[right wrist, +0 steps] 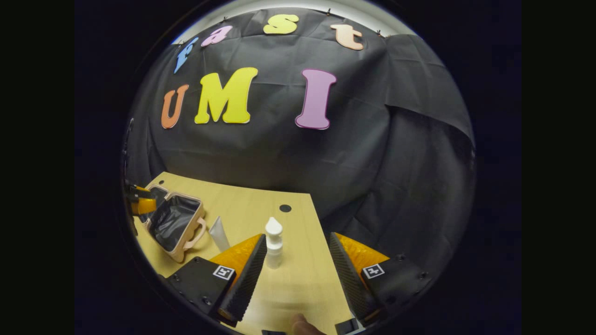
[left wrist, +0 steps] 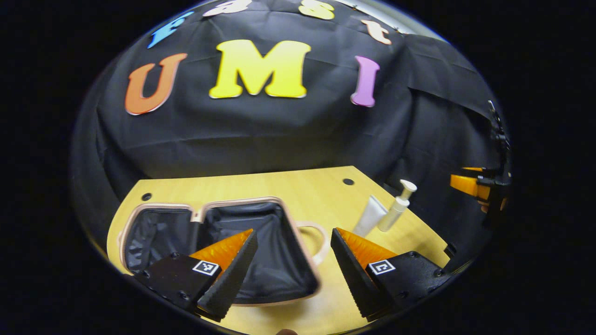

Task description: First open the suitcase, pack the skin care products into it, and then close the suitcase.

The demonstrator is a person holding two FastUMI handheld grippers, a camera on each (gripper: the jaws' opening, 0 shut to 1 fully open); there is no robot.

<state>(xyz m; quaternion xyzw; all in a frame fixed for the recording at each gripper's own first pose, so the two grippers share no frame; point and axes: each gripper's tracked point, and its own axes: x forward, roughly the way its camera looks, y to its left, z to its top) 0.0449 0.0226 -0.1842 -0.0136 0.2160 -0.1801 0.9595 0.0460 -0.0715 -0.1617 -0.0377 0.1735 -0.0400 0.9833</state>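
Left gripper (left wrist: 293,260) above open, dark-lined suitcase (left wrist: 219,246)

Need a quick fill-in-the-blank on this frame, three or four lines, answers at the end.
1. The suitcase lies ____ on the table, its dark lining showing.
2. The pump bottle stands ahead of the ____ gripper.
3. The jaws of the left gripper are ____.
4. The white tube is ____ the suitcase.

Missing words: open; right; open; outside

Wooden table (left wrist: 298,190), black cloth wall (right wrist: 279,153)
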